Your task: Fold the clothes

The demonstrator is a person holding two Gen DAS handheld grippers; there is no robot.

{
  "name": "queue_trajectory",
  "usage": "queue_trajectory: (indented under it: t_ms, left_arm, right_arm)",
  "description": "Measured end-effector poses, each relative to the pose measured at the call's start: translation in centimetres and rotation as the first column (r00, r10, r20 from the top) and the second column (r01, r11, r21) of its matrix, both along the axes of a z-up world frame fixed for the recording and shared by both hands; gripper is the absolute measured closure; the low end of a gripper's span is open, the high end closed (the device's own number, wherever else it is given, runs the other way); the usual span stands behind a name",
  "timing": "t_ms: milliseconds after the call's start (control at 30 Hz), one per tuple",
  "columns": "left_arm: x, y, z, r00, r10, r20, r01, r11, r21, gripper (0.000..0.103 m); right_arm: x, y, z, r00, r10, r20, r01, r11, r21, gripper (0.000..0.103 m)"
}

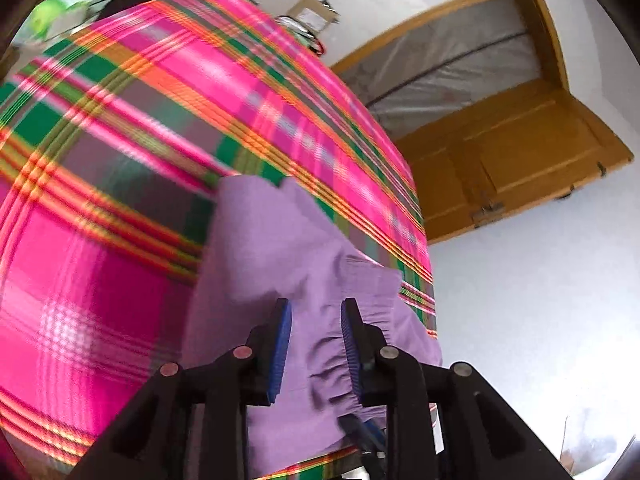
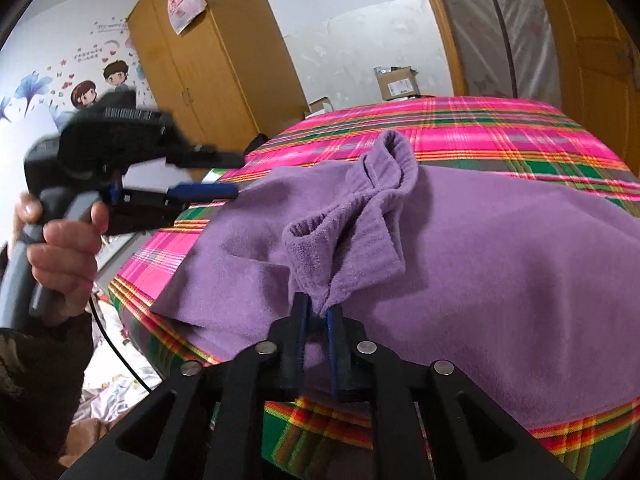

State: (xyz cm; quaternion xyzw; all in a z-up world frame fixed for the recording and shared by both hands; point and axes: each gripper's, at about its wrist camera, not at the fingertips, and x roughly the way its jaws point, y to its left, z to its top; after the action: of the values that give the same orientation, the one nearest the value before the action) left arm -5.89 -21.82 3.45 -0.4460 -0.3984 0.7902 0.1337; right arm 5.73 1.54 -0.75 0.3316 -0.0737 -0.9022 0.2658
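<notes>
Presently catalogued, with the bed as landmark. Item: purple fleece garment (image 2: 480, 248), lying on the plaid bedcover (image 2: 460, 120), spread over the near half of the bed (image 2: 304, 436), one edge reaching the bed's near border. Condition: largely flat, but collar and a ribbed cuff (image 2: 316, 236) are bunched in a heap near its middle; no neat fold is visible. Right gripper (image 2: 318, 312): fingers narrowly parted, a pinch of fleece between the pads. Left gripper (image 1: 316, 320): fingers spread, hovering over a gathered hem at the garment's left side, gripping nothing. Judgement: folding barely begun; smoothing, sleeve tucking and the main folds remain.
</notes>
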Motion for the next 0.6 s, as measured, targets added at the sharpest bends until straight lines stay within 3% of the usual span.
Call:
queue_trajectory:
  t_ms: [133, 300, 333, 600]
  left_arm:
    - [1.0, -1.4, -1.2, 0.999, 0.031, 0.006, -0.031, 0.999, 0.029, 0.077]
    - [1.5, -1.6, -1.9, 0.999, 0.045, -0.002, -0.044, 0.998, 0.045, 0.077]
    - [1.6, -1.6, -2.0, 0.999, 0.051, -0.001, -0.051, 0.998, 0.042, 0.077]
    - [2.9, -1.7, -2.0, 0.997, 0.073, -0.015, -0.073, 0.997, 0.014, 0.077]
  right_arm:
    - [-0.6, 2.9, 0.4, 1.000, -0.012, 0.022, 0.015, 0.991, -0.133, 0.067]
    - [-1.7, 5.8, 1.4, 0.997, -0.026, 0.066, 0.044, 0.959, -0.281, 0.054]
    - [-2.2, 6.1, 1.4, 0.996, -0.021, 0.085, 0.045, 0.953, -0.298, 0.047]
    - [-8.3, 5.7, 0.3, 0.970, 0.022, 0.241, 0.051, 0.955, -0.292, 0.044]
